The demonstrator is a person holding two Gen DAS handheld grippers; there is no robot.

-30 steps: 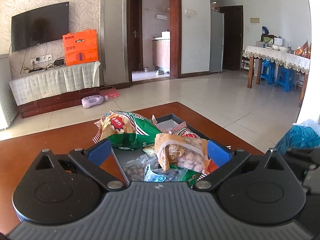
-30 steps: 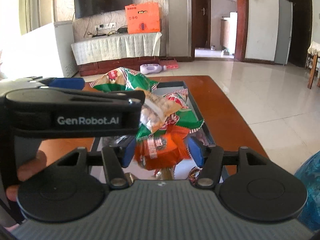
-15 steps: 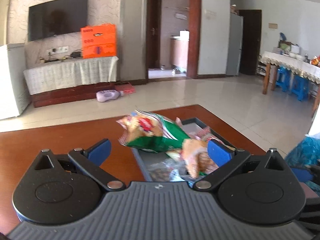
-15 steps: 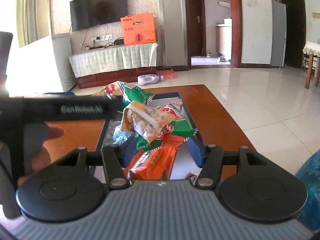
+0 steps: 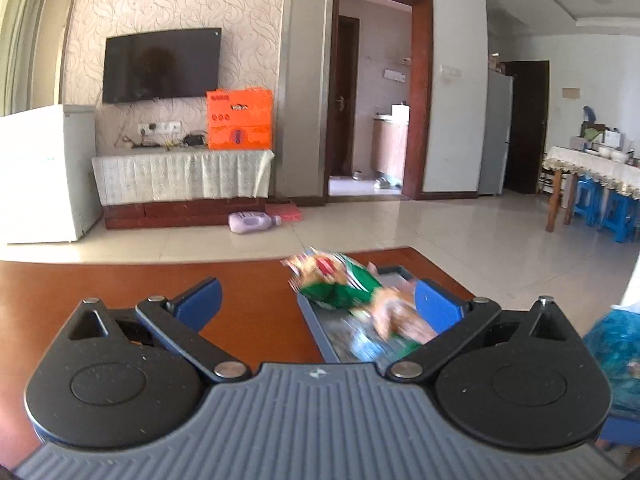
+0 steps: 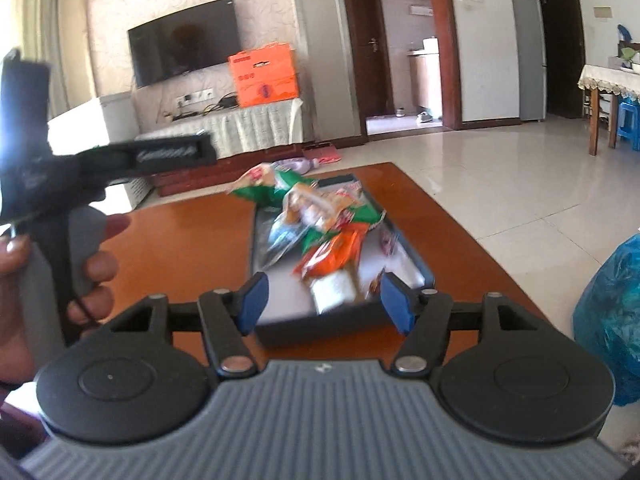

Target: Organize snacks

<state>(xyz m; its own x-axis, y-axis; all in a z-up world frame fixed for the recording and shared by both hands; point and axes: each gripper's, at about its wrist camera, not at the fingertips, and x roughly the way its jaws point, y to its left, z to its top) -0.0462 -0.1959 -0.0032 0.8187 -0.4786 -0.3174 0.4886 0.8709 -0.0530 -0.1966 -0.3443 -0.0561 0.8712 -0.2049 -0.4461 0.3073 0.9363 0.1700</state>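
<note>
Our right gripper (image 6: 320, 300) is empty, jaws opening; left gripper (image 5: 318, 306) wide, empty. Crinkly snack packets (image 6: 320, 220) heaped in dark rectangular tray (image 6: 424, 268) on red-brown counter (image 6: 180, 240), just ahead; tray's long axis runs away from us. Right nearer.

A: Your left view sits low behind the left hand-held gripper (image 5: 318, 304), facing the TV wall (image 5: 160, 65), snack tray (image 5: 316, 320) near at lower right.

B: And your right view?

A: Same way, from right of it, tilted; tray (image 6: 416, 258) dead ahead, close. Both share tray, counter (image 5: 248, 280), TV (image 6: 184, 50), doorway (image 5: 374, 92).
</note>
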